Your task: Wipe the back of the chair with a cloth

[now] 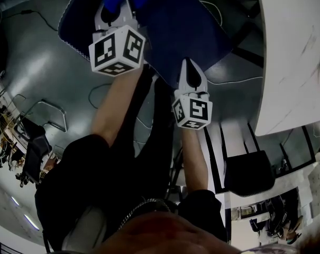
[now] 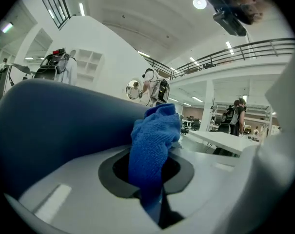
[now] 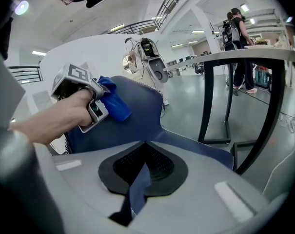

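dark blue chair back (image 1: 191,33) stands below the person, over the grey floor (image 1: 38,62), and both tools are on it. the left gripper (image 2: 152,182) has its jaws closed on a bunched blue microfibre cloth (image 2: 154,140). the cloth stands out of the jaws at the upper part of the chair back. it seems to touch the surface, but the contact itself is not clearly visible. the right gripper (image 3: 135,189) has its jaws pressed together on the thin edge of the chair back, probably to steady it.

the risks, as a judgement: only a narrow part of the cloth sits between the jaws, so a hard stroke can pull it out. if the cloth folds away, the bare jaws may scrape the fabric. the right grip is only on a thin edge, so it can slide off, and then the chair may turn or move away under the wiping pressure. a white table (image 1: 292,52) stands near, and the chair could bump against it.
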A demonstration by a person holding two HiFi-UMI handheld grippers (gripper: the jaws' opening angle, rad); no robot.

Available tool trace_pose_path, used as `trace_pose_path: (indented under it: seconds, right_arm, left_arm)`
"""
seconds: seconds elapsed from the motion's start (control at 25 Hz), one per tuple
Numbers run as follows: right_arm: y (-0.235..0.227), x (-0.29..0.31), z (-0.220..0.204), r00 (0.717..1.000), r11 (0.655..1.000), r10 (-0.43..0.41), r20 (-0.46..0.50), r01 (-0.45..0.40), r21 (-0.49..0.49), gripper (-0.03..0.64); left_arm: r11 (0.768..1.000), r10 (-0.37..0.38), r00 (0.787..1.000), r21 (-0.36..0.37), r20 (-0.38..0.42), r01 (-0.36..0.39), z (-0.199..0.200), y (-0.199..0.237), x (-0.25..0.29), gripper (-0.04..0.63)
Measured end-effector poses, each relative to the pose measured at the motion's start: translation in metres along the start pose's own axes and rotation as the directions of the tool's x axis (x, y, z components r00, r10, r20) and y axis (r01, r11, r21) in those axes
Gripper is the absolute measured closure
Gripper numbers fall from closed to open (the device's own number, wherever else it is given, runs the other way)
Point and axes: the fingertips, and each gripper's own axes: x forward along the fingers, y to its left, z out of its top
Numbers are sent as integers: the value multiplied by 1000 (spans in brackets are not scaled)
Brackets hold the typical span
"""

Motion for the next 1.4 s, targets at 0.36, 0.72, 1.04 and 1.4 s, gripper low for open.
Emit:
trace_pose_path:
  seconds: [0.36, 0.72, 1.04, 1.4]
  right_arm:
    - [-12, -4, -5, 1000, 1000, -12, -7, 12, 2, 614]
    - [-23, -3, -11, 1000, 1000, -4, -27, 4, -25, 614]
    - [-25, 5, -7, 1000, 1000, 2, -23, -2, -19, 614]
    - [-35, 9, -10, 999, 1000, -7, -34, 7, -14, 614]
  left_arm:
    - [1000, 18, 997, 18, -77, -17, -49, 4, 2, 541]
    - [999, 44, 994, 37, -101, -40, -87, 6, 7, 541]
    - [998, 26, 991, 61, -128, -18, -126, 10, 12, 541]
    - [998, 27, 985, 61, -172, -17, -164, 10, 16, 541]
